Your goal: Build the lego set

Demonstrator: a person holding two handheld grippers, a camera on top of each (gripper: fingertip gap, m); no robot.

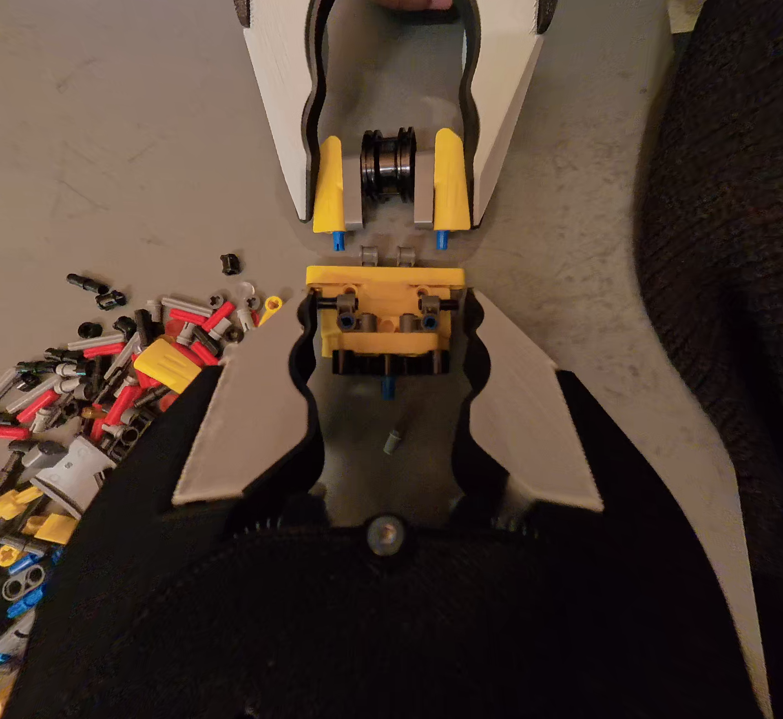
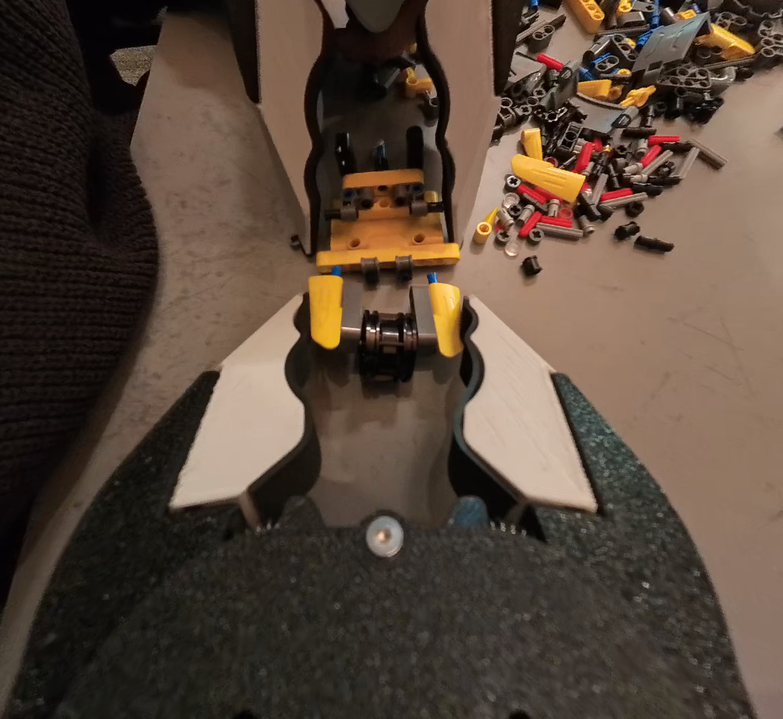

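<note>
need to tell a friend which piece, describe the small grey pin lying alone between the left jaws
Start at the yellow block assembly clamped in the left jaws. Just behind it, on the bare table, lies a short grey pin, tilted, alone, apart from the heap.

Loose heap of small construction-toy parts point(image 2: 627, 96) on grey tabletop point(image 1: 127, 126): red axles point(image 1: 218, 317), grey pins, black connectors, yellow curved panel point(image 2: 546, 177). One grey pin point(image 1: 393, 441) lies apart. Dark knitted fabric point(image 2: 63, 232) along table edge.

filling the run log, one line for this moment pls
left tool: shut on yellow brick frame assembly | right tool: shut on black wheel-hub piece with yellow side panels | parts facing, apart
</note>
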